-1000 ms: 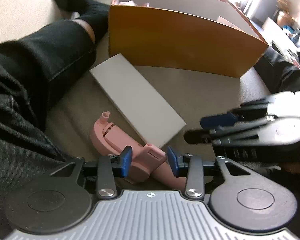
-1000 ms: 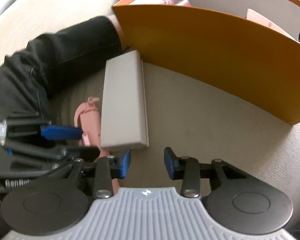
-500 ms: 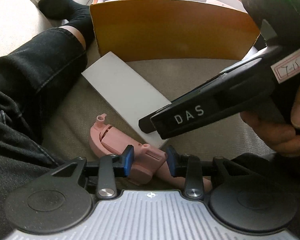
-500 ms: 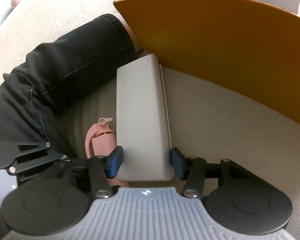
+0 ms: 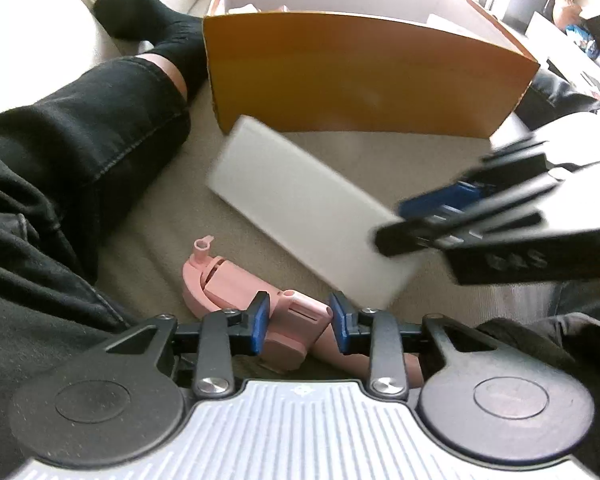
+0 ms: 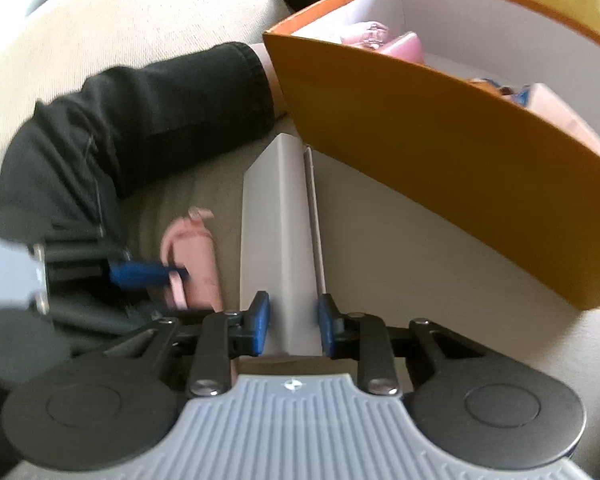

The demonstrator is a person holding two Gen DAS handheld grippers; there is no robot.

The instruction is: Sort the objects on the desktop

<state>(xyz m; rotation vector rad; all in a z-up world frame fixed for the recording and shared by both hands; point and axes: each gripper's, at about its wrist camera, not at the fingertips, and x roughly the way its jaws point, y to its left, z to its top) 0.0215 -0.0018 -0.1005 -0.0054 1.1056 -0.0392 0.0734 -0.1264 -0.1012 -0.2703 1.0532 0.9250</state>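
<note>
Now the right tongs (image 6: 291, 325) are clamped on the near end of the flat grey rectangular box (image 6: 278, 240), both blue pads pressed against its sides; seen from the left wrist camera, that box (image 5: 308, 212) is tilted and blurred, its far corner close to the front wall of the orange cardboard box with white inside (image 5: 364, 80), its near end in the grip of the right tongs (image 5: 416, 220); meanwhile the left tongs (image 5: 299, 322) sit released around the pink plastic hinged gadget (image 5: 244, 288), blue pads either side of its near part with small gaps showing; the gadget lies on the beige fabric couch cushion (image 5: 160, 220), just beside the grey box; a leg in black trousers (image 5: 80, 128) stretches along the left, black sock (image 5: 148, 16) beyond it; inside the orange box, from the right wrist camera, pink items (image 6: 396, 46) rest against the white wall.
</note>
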